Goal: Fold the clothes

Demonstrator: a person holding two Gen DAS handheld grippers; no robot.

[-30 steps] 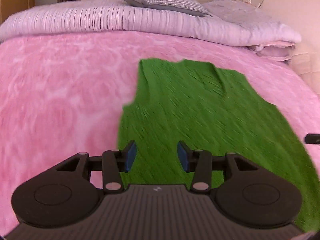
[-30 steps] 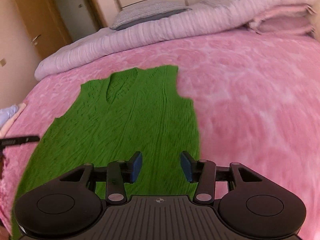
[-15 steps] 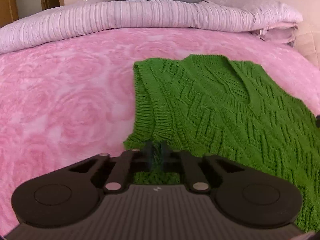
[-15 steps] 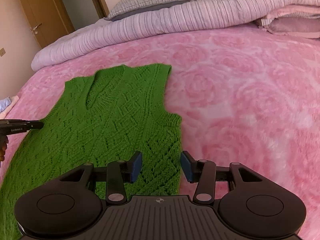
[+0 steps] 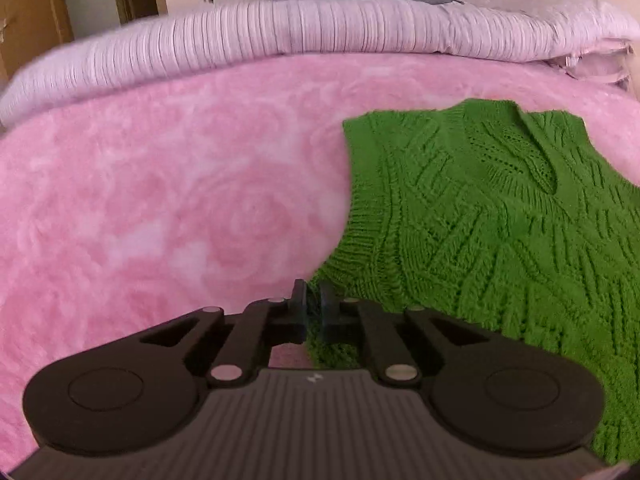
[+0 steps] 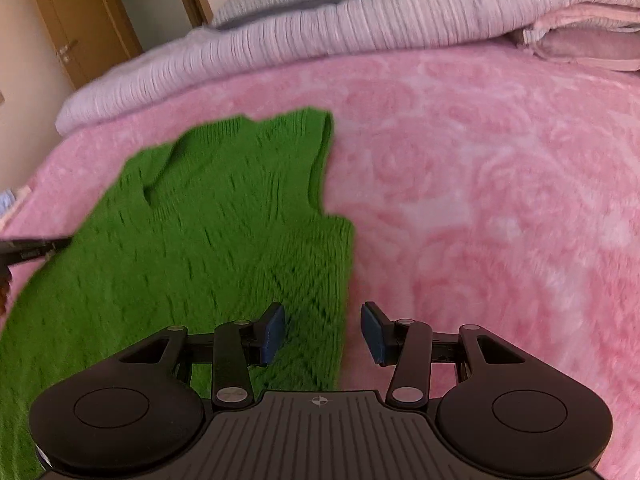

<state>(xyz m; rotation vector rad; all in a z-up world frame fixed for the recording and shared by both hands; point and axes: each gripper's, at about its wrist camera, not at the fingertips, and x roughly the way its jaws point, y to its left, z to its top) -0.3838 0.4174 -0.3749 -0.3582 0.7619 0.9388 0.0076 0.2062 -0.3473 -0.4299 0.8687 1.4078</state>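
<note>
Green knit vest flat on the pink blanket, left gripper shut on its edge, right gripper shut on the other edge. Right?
Not quite. The right gripper is open, its fingers straddling the green knit vest edge, as the right wrist view shows. The left gripper is shut on it, on the pink blanket.

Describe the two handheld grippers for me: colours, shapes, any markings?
Both match. The left gripper and right gripper have matte black bodies with a ribbed grey centre plate, two round black discs at the sides, and black linkage arms with silver pivot pins. The right gripper's finger pads are blue. Each plate bears a small white logo, differing between them. No cables or sleeves show.
</note>
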